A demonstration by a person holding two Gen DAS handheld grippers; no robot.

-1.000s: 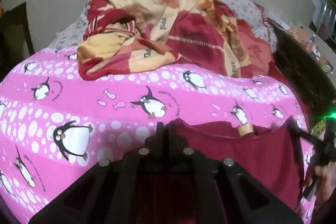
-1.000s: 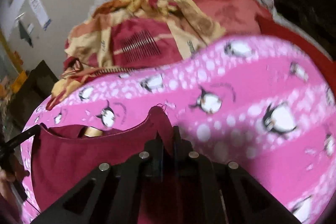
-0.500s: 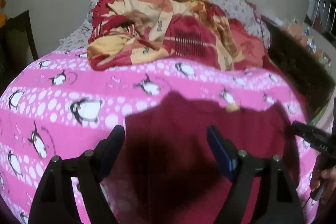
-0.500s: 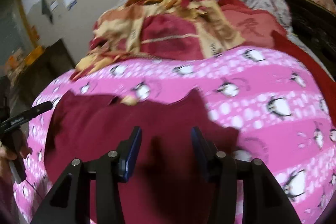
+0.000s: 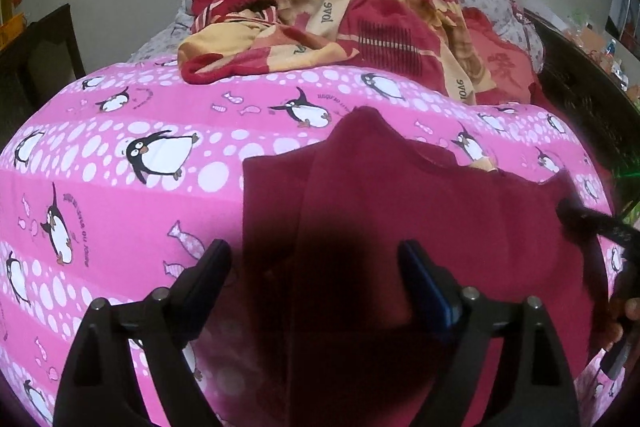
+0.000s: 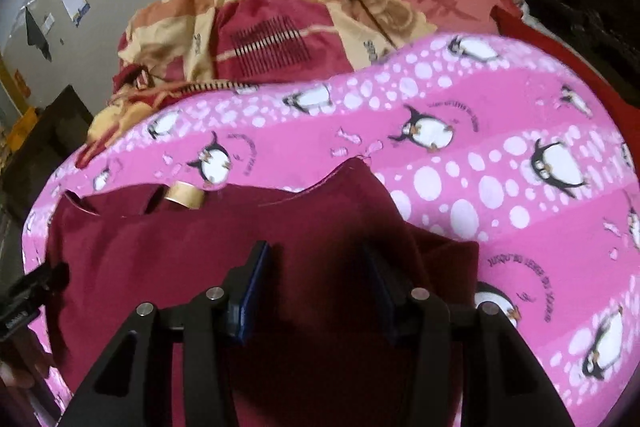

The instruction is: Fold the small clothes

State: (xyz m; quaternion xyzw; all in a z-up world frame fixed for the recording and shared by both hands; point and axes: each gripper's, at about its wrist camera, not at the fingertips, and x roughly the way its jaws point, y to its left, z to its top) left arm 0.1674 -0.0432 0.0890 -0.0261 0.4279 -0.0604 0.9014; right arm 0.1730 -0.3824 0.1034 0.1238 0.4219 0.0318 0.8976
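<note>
Pink penguin-print bedsheet [image 5: 120, 211] covers the bed; a crumpled red-and-yellow blanket [image 5: 320, 27] lies at the far end. Laid flat on the near part of the sheet is the maroon garment [image 5: 420, 211]. My left gripper [image 5: 314, 267] has just opened wide and my right gripper [image 6: 316, 263] stands half apart (both hover above the cloth, gripping nothing).

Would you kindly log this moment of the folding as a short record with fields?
garment: maroon top, lying flat on the bedsheet
surface: pink penguin bedsheet
background: crumpled red and yellow blanket at the far end
left gripper: open, fingers just spread, nothing gripped
right gripper: open, fingers just spread, above the top
label: tan tag at the neckline
</note>
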